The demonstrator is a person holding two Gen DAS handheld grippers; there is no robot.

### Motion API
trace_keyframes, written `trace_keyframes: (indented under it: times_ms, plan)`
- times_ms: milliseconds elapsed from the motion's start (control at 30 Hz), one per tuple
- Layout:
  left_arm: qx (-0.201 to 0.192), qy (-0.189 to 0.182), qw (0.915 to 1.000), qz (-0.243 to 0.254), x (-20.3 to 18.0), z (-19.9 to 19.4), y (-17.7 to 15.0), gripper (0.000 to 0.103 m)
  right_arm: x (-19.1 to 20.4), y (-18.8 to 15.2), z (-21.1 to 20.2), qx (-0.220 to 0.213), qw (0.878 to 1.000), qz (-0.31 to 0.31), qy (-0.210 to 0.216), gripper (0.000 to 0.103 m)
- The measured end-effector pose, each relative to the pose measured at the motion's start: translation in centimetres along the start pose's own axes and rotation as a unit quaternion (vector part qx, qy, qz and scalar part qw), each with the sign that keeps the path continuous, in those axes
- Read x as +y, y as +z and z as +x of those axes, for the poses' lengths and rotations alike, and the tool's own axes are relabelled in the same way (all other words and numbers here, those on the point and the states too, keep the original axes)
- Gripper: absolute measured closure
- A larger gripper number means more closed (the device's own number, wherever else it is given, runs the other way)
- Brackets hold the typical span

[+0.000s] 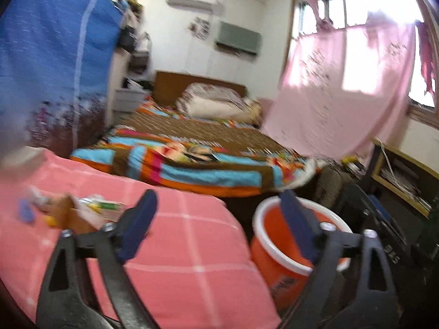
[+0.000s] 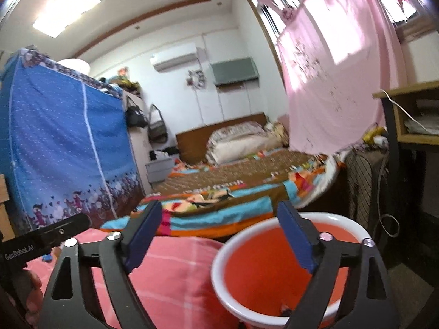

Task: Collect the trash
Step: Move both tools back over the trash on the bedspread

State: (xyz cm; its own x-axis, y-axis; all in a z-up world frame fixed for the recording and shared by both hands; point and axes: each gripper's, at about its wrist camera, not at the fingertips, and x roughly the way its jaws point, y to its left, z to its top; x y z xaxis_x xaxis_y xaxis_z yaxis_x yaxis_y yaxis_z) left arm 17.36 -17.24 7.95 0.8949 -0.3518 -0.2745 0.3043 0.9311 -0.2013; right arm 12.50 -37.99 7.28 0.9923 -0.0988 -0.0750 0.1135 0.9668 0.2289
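Note:
Several pieces of trash [image 1: 82,208], wrappers and paper scraps, lie on a pink checked cloth [image 1: 178,246] at the left of the left wrist view. An orange bucket with a white rim [image 1: 277,249] stands to the right of the cloth; it fills the lower right of the right wrist view [image 2: 274,271]. My left gripper [image 1: 219,205] is open and empty, above the cloth's right edge and right of the trash. My right gripper [image 2: 219,219] is open and empty, over the near rim of the bucket. The left gripper's body [image 2: 46,238] shows at the left of the right wrist view.
A bed with a colourful striped blanket [image 1: 205,164] lies beyond the cloth. A blue fabric wardrobe [image 1: 55,54] stands at the left. A pink sheet [image 1: 343,90] hangs by the window at the right. A dark desk with shelves [image 2: 411,126] stands right of the bucket.

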Motion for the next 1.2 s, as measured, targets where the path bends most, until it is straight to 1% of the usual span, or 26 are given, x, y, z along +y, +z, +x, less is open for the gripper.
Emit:
trace_keyframes:
  times_ms: [33, 67, 167, 267, 600, 833, 1033, 1100, 1200]
  plan:
    - [-0.01, 0.012, 0.9999, -0.003, 0.6, -0.4, 0.0, 0.0, 0.6, 0.1, -0.1, -0.009, 1.0, -0.004, 0.006, 0.002]
    - [-0.025, 0.027, 0.9993, -0.008, 1.4, -1.0, 0.1, 0.0, 1.1, 0.2, -0.2, -0.016, 1.0, -0.006, 0.009, 0.0]
    - [-0.042, 0.052, 0.9977, -0.009, 3.2, -2.3, 0.3, 0.0, 2.5, 0.2, -0.5, -0.037, 0.999, -0.01, 0.029, 0.0]
    - [-0.051, 0.076, 0.9957, -0.008, 4.9, -3.5, 0.2, 0.0, 3.7, 0.2, -0.5, -0.045, 0.998, -0.012, 0.051, 0.0]
    - [-0.083, 0.143, 0.9861, 0.014, 9.8, -7.3, -0.8, 0.0, 8.7, -0.7, 0.2, -0.049, 0.993, -0.028, 0.107, 0.0]
    - [-0.089, 0.165, 0.9812, 0.046, 12.2, -8.5, -0.9, 0.0, 13.0, -2.2, 1.2, -0.032, 0.987, -0.049, 0.147, 0.0]
    - [-0.1, 0.174, 0.977, 0.072, 14.3, -9.0, -0.5, 0.0, 15.6, -3.4, 2.2, -0.02, 0.984, -0.072, 0.163, 0.0]
    - [-0.102, 0.174, 0.9767, 0.074, 15.0, -9.0, -0.4, 0.0, 16.3, -3.8, 2.5, -0.019, 0.982, -0.079, 0.168, 0.0]
    - [-0.096, 0.171, 0.9787, 0.062, 16.0, -8.5, -0.2, 0.0, 17.4, -4.2, 2.8, -0.015, 0.981, -0.093, 0.167, 0.0]
